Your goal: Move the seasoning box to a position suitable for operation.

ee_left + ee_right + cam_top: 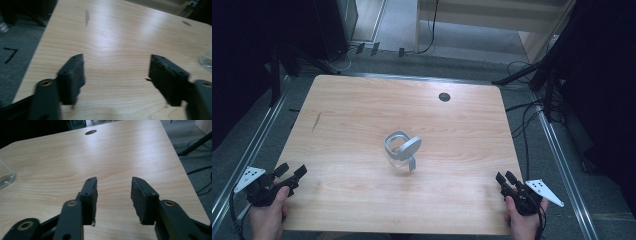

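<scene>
A clear glass container [398, 159] with a grey hinged lid [409, 147] flipped up stands near the middle of the wooden table [362, 110]. Its edge shows at the right border of the left gripper view as the glass [207, 60], and at the left border of the right gripper view as the glass [5, 176]. My left gripper [291, 172] rests at the table's front left corner, jaws wide open and nothing between them [116, 68]. At the front right corner my right gripper [506, 177] is open with a narrower gap [113, 190], also holding nothing.
A round cable hole [444, 96] sits at the table's far right. A dark streak [316, 121] marks the left side. Cables [527, 120] and stand legs lie on the floor right of the table; metal rails run along both sides.
</scene>
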Action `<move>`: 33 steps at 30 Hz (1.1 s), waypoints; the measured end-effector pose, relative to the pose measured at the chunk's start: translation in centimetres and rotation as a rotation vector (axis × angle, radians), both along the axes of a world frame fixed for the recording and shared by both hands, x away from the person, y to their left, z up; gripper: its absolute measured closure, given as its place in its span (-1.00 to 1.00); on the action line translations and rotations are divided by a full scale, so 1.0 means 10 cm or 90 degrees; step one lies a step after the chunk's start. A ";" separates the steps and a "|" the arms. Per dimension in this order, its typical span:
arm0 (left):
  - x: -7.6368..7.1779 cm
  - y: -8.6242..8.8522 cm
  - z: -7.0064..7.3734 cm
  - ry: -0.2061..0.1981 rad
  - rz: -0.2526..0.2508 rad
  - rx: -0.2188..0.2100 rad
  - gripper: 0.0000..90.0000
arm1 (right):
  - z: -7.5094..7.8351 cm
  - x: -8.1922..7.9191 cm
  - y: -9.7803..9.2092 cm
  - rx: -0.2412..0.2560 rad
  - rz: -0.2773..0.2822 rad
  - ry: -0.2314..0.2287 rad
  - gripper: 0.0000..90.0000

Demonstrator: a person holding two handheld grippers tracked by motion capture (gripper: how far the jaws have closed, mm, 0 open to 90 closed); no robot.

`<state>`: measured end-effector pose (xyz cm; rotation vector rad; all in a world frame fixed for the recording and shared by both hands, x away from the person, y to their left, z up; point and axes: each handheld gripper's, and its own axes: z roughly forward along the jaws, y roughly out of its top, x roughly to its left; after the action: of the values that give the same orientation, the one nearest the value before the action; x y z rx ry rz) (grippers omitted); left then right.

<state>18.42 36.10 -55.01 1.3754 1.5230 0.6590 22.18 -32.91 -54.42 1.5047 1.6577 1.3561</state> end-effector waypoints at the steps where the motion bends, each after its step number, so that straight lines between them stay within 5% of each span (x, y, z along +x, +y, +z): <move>1: 0.00 -0.01 0.00 0.002 0.004 0.008 -0.15 | 0.01 -0.01 0.02 -0.011 0.001 -0.005 0.46; 4: 0.03 -0.09 0.02 0.002 -0.013 0.041 0.21 | 0.02 -0.01 0.10 -0.026 0.005 0.005 0.65; 7: 0.09 -0.18 0.04 0.012 -0.049 0.035 0.47 | 0.03 0.00 0.17 -0.002 0.027 0.021 0.78; 14: 0.25 -0.46 0.15 0.023 -0.098 0.051 0.63 | 0.22 0.04 0.53 0.019 0.117 0.015 1.00; 16: 0.34 -0.64 0.20 0.025 -0.136 0.055 0.68 | 0.26 0.06 0.67 0.031 0.140 0.016 0.95; 33: 0.68 -1.22 0.31 0.046 -0.221 0.046 0.78 | 0.34 0.19 1.57 -0.002 0.218 0.002 1.00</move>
<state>25.18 23.91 -51.93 1.6837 1.2801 0.4541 24.06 -17.16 -51.00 1.2600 1.9856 1.5211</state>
